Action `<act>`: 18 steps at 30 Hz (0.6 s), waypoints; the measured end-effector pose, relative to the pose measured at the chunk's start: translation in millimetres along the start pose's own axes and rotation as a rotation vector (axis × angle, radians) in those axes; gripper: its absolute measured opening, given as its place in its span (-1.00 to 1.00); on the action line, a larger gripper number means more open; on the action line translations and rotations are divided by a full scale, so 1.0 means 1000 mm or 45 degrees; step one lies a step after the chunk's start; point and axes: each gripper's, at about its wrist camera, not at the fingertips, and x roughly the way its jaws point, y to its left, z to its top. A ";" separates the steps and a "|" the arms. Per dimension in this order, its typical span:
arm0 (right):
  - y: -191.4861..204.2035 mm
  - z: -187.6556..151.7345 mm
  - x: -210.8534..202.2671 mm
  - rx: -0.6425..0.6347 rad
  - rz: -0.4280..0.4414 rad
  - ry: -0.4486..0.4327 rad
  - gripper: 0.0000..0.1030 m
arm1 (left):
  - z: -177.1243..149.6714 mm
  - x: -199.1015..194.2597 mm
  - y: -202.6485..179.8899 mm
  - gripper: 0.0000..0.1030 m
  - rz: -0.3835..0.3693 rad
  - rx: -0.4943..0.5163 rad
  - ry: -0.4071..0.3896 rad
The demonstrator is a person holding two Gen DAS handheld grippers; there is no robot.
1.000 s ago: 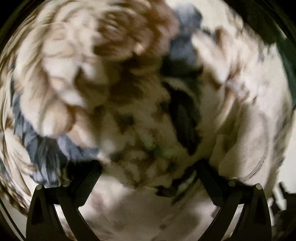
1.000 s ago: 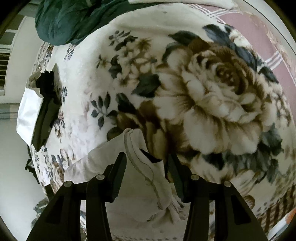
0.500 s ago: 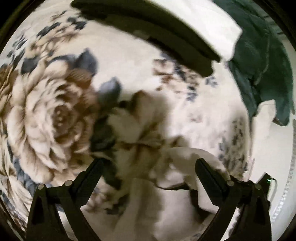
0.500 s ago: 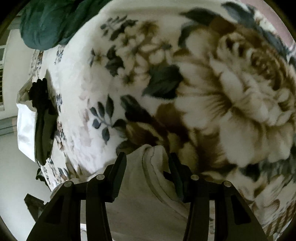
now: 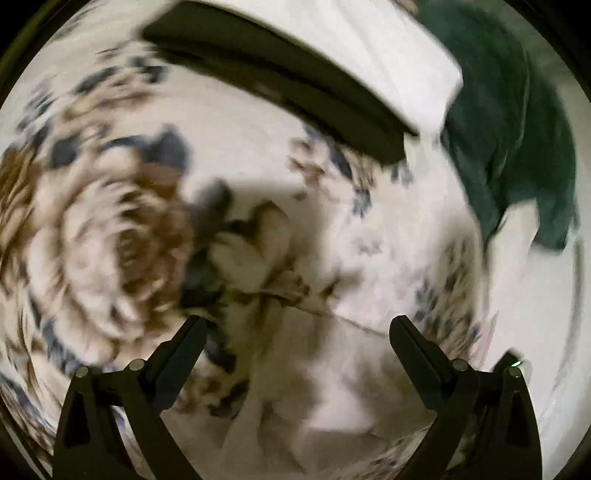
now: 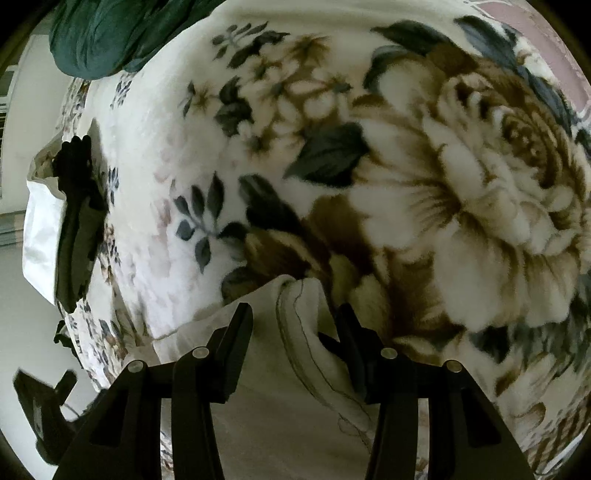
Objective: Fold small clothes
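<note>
A small cream garment (image 6: 306, 354) lies on a floral blanket (image 6: 443, 184). In the right wrist view my right gripper (image 6: 293, 317) is shut on a bunched, hemmed edge of the garment, which stands up between the fingers. In the blurred left wrist view the garment (image 5: 332, 398) lies under and between the fingers of my left gripper (image 5: 297, 332), whose jaws stand wide apart and hold nothing.
A dark green cloth (image 6: 107, 33) lies at the blanket's far edge, also in the left wrist view (image 5: 517, 147). Folded black and white clothes (image 5: 314, 74) sit stacked at the bed's side, also in the right wrist view (image 6: 70, 221). A dark object (image 6: 40, 406) is beside the bed.
The left gripper has swung from close over the blanket to above the garment. The right gripper kept its hold on the garment's edge and shifted slightly.
</note>
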 end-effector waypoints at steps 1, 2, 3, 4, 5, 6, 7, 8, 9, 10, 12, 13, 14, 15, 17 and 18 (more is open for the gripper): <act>0.000 -0.001 -0.001 -0.002 0.004 -0.001 -0.03 | -0.001 0.009 -0.007 0.96 0.001 0.029 0.021; 0.000 -0.001 -0.002 -0.004 0.005 0.001 -0.03 | -0.003 0.018 -0.012 0.96 0.009 0.060 0.050; 0.001 -0.002 -0.003 -0.007 0.006 0.001 -0.03 | -0.006 0.027 -0.016 0.96 0.042 0.090 0.080; 0.001 -0.002 -0.003 -0.013 0.007 0.000 -0.03 | -0.010 0.037 -0.018 0.96 0.080 0.121 0.099; 0.001 -0.002 -0.004 -0.017 0.006 -0.001 -0.03 | -0.013 0.046 -0.018 0.96 0.121 0.142 0.110; 0.001 -0.001 -0.003 -0.020 0.002 -0.002 -0.03 | -0.016 0.055 -0.015 0.96 0.176 0.149 0.119; 0.000 0.000 -0.002 -0.019 0.001 0.000 -0.03 | -0.017 0.064 -0.011 0.96 0.212 0.147 0.130; -0.001 0.001 0.000 -0.015 0.007 0.001 -0.04 | -0.017 0.070 -0.006 0.96 0.230 0.137 0.141; -0.002 0.001 0.000 -0.012 0.015 -0.007 -0.17 | -0.017 0.076 -0.001 0.95 0.242 0.119 0.153; -0.002 0.001 0.000 -0.010 0.022 -0.029 -0.38 | -0.017 0.079 0.003 0.68 0.228 0.112 0.152; -0.003 0.001 -0.001 -0.002 0.049 -0.071 -0.69 | -0.016 0.080 0.006 -0.10 0.160 0.104 0.145; -0.004 0.002 -0.001 0.008 0.057 -0.079 -0.71 | -0.016 0.078 0.004 -0.44 0.120 0.107 0.152; -0.005 0.001 -0.001 0.023 0.059 -0.092 -0.74 | -0.017 0.075 0.000 -0.61 0.106 0.130 0.154; -0.006 0.002 -0.002 0.032 0.054 -0.101 -0.75 | -0.018 0.071 -0.007 -0.62 0.132 0.168 0.135; -0.010 0.002 -0.002 0.061 0.040 -0.113 -0.76 | -0.022 0.066 -0.013 -0.65 0.147 0.206 0.122; -0.010 0.003 -0.001 0.070 0.037 -0.104 -0.76 | -0.025 0.064 -0.012 -0.65 0.145 0.202 0.128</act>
